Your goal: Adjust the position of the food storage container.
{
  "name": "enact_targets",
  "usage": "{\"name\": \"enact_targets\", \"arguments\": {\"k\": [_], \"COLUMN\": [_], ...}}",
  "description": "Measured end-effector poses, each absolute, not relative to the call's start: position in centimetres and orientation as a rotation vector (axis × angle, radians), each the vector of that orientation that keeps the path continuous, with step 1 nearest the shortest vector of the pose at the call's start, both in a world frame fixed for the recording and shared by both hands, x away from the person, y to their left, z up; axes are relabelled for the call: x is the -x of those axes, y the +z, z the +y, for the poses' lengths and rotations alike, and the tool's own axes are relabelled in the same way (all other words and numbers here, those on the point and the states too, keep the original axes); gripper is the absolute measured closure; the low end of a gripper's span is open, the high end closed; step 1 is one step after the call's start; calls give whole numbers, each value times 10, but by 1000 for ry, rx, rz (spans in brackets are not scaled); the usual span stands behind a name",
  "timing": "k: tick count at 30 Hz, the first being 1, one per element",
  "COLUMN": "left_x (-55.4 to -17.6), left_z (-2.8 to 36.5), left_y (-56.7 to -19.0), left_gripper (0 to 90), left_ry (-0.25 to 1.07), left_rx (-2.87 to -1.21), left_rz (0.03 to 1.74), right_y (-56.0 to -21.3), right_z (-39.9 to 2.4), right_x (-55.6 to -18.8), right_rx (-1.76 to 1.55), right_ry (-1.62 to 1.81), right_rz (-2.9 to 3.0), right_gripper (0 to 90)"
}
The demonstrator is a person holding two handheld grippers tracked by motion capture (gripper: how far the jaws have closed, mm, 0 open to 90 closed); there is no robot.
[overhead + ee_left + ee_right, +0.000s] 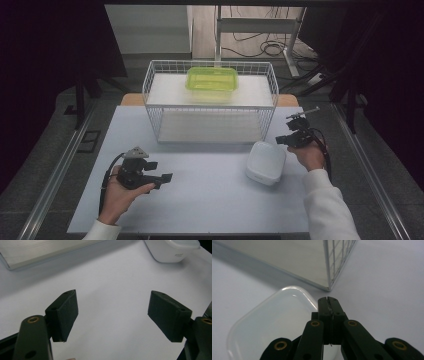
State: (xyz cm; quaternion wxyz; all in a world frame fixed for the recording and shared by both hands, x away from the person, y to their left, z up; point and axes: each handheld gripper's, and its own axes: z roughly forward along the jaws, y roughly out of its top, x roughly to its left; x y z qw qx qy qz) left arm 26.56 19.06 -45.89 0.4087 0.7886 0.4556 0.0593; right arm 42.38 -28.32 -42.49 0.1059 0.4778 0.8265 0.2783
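my left gripper (162, 179) hovers with jaws wide apart, ready to grab; my right gripper (280, 140), jaws pressed together and empty, waits just beside the white container (266, 162) near the wire rack (210, 102).

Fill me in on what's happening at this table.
A person sits at a white table with a hand-held gripper in each hand. The left hand-held gripper has its jaws wide open over bare tabletop, holding nothing. The right hand-held gripper is shut with nothing between its jaws, just above a white lidded container. Behind stands a white wire rack with a green container on top.
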Motion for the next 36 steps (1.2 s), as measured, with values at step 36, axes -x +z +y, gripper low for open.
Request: {"name": "enact_targets", "arguments": {"k": [36], "left_x": [-266], "left_z": [184], "left_y": [-470], "left_gripper": [239], "left_ry": [122], "left_rx": [-2043], "left_rz": [1154], "right_y": [-442], "right_z": [-274], "right_x": [-428], "right_rx": [-1311], "right_ry": [685], "right_rz": [2515], "right_gripper": [893]}}
